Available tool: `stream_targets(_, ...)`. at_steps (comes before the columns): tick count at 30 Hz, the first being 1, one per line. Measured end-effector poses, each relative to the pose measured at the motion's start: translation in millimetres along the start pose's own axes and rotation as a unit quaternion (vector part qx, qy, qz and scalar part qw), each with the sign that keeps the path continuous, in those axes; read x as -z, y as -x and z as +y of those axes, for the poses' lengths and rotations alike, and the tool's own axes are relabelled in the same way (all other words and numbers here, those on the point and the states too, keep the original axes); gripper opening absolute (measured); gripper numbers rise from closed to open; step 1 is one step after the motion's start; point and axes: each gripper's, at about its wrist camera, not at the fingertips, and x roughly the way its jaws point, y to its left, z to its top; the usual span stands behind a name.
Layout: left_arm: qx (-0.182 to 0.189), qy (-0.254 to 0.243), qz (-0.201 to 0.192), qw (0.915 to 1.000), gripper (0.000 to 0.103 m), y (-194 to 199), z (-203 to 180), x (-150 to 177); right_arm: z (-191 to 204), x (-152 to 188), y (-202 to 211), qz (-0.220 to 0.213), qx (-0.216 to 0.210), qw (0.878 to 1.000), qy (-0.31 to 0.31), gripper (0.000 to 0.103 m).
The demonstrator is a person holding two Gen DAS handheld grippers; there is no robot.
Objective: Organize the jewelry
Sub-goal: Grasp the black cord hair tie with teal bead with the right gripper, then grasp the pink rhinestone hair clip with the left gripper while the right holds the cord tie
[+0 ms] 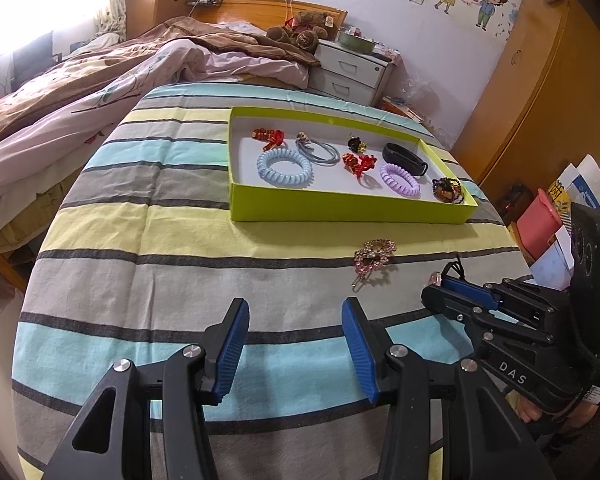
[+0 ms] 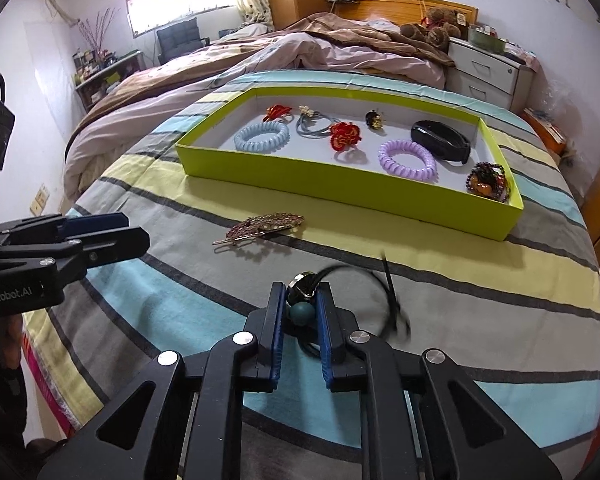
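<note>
A lime-green tray (image 1: pixel 340 210) (image 2: pixel 340 190) sits on the striped cloth and holds several hair ties and bracelets, among them a blue coil tie (image 1: pixel 285 168) (image 2: pixel 262 137), a purple coil tie (image 1: pixel 400 179) (image 2: pixel 406 159) and a black band (image 1: pixel 405 158) (image 2: pixel 440 140). A pink jewelled hair clip (image 1: pixel 374 256) (image 2: pixel 266 226) lies on the cloth in front of the tray. My right gripper (image 2: pixel 302 304) (image 1: pixel 440 286) is shut on a black hair tie with a teal bead (image 2: pixel 302 310), its loop (image 2: pixel 384 300) blurred. My left gripper (image 1: pixel 296 320) (image 2: pixel 132 224) is open and empty, short of the clip.
The striped table (image 1: pixel 140 280) stands beside an unmade bed (image 1: pixel 80 92). White drawers (image 1: pixel 352 72) and a teddy bear (image 1: pixel 300 32) are behind the tray. A wooden wardrobe (image 1: pixel 540 100) and boxes (image 1: pixel 548 228) stand to the right.
</note>
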Motion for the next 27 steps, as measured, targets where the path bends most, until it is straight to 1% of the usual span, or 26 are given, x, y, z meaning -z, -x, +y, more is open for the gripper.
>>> stream_targets(6,0.006,-0.016,0.003,0.9999,0.048,-6,-12,-7,-7,1,9,-0.016,-0.007,1.0,-0.014,0.015)
stream_targets(9,0.023,-0.031,0.002,0.9993,0.048,-10,-21,-14,-10,1,14,-0.024,-0.012,0.999,-0.024,0.015)
stream_targets(11,0.033,-0.044,0.01,0.9984,0.048,-19,-29,-20,-13,1,18,-0.028,-0.012,0.999,-0.028,0.015)
stream_targets(14,0.031,-0.055,0.017,0.9979,0.048,-29,-37,-25,-18,3,22,-0.032,-0.011,0.999,-0.036,0.015)
stream_targets(19,0.037,-0.078,0.027,0.9959,0.048,-46,-51,-33,-27,6,27,-0.037,-0.01,0.998,-0.049,0.015)
stream_targets(21,0.034,-0.083,0.033,0.9954,0.048,-55,-54,-36,-30,4,29,-0.04,-0.01,0.998,-0.052,0.015)
stream_targets(23,0.021,-0.085,0.037,0.9954,0.048,-59,-55,-37,-32,4,30,-0.042,-0.009,0.998,-0.055,0.015)
stream_targets(25,0.001,-0.101,0.039,0.9942,0.048,-65,-59,-36,-33,5,31,-0.044,-0.009,0.997,-0.057,0.015)
stream_targets(27,-0.004,-0.109,0.039,0.9933,0.048,-67,-62,-35,-33,5,31,-0.045,-0.01,0.997,-0.058,0.015)
